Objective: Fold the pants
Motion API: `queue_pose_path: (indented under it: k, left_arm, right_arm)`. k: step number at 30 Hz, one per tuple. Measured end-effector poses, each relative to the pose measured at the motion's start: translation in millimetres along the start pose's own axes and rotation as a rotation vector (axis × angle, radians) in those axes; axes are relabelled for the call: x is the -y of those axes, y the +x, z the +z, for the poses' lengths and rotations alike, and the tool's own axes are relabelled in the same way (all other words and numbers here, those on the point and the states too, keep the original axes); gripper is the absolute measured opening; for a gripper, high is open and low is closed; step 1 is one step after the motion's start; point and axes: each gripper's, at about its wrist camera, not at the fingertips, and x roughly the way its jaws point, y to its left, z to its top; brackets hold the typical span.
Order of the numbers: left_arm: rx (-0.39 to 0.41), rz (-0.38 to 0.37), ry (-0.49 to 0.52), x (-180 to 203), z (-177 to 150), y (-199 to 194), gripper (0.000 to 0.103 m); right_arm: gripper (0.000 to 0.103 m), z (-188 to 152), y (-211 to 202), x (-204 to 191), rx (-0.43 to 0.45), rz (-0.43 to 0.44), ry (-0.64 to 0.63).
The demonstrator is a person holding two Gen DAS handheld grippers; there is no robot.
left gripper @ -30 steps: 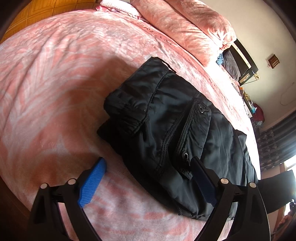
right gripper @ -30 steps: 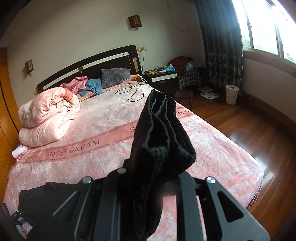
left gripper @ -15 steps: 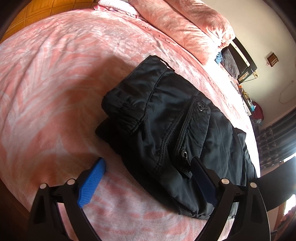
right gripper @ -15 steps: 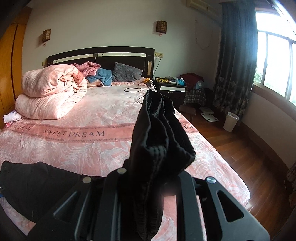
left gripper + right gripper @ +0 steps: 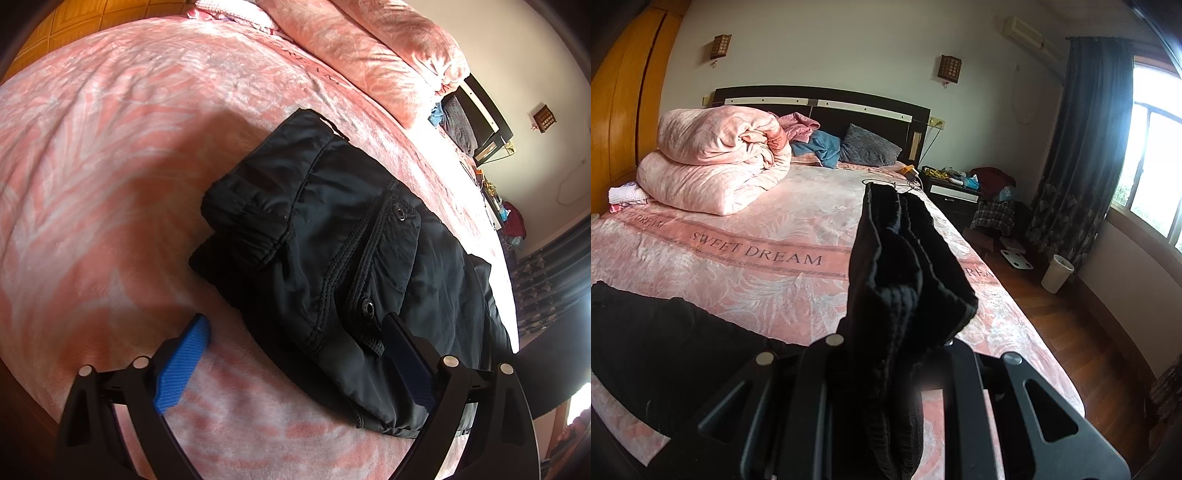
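Left wrist view: black pants (image 5: 351, 258), cargo style, are lying folded on the pink bedspread (image 5: 110, 147). An elastic waistband is facing the camera's left; a flap pocket with two metal snaps (image 5: 400, 213) is showing on top. The left gripper (image 5: 295, 354) is hovering over the near edge of the pants with its jaws standing wide apart; the blue pads (image 5: 183, 365) are gripping nothing, one sitting over bare bedspread, the other over black fabric. A rolled pink quilt (image 5: 369, 48) is lying beyond the pants, with a dark headboard (image 5: 487, 122) further off.

Right wrist view: the right gripper (image 5: 886, 387) is clamping a bunched, ribbed end of the pants (image 5: 897, 280), the jaws pressing together on the fabric, which is rising upright above the claw. The remainder of the garment is trailing off to the lower left across the bedspread (image 5: 775, 229), lettered "SWEET DREAM". The quilt (image 5: 716, 162) is sitting stacked at the far left, with a grey pillow (image 5: 868, 149) and blue cloth (image 5: 820, 146) against the headboard (image 5: 820, 103). A nightstand (image 5: 956, 192), dark curtain (image 5: 1082, 147), window (image 5: 1156, 166) and white bin (image 5: 1057, 273) are lining the right side, the bin standing on the wooden floor (image 5: 1071, 332).
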Motion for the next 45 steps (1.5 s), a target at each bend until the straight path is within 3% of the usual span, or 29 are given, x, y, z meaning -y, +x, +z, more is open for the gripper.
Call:
queue_pose_path:
  k: [45]
  left_arm:
    - [-0.006, -0.037, -0.01, -3.7, -1.6, -0.3, 0.095]
  right_arm:
    - [0.014, -3.0, -3.9, -86.5, 0.021, -0.034, -0.257]
